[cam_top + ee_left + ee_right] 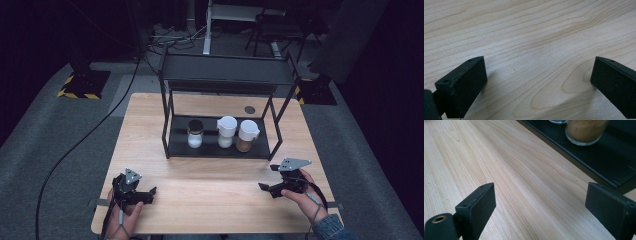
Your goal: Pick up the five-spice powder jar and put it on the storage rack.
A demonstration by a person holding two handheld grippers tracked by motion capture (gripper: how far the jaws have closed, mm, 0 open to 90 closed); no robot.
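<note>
Wooden table (210,185): left gripper (150,192), right gripper (264,187), jaws apart, empty.

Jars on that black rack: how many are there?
3, in a row on the rack's lower shelf: black-lidded jar at left, white-lidded jar in the middle, brown-filled jar at right.

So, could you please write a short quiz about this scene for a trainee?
1. How many jars stand on the rack's lower shelf?
2. True or false: the right hand-held gripper holds a jar.
3. Which jar has a black lid: left, middle or right?

Key
1. Three.
2. False; its jaws are open over bare table.
3. The left jar.
</note>
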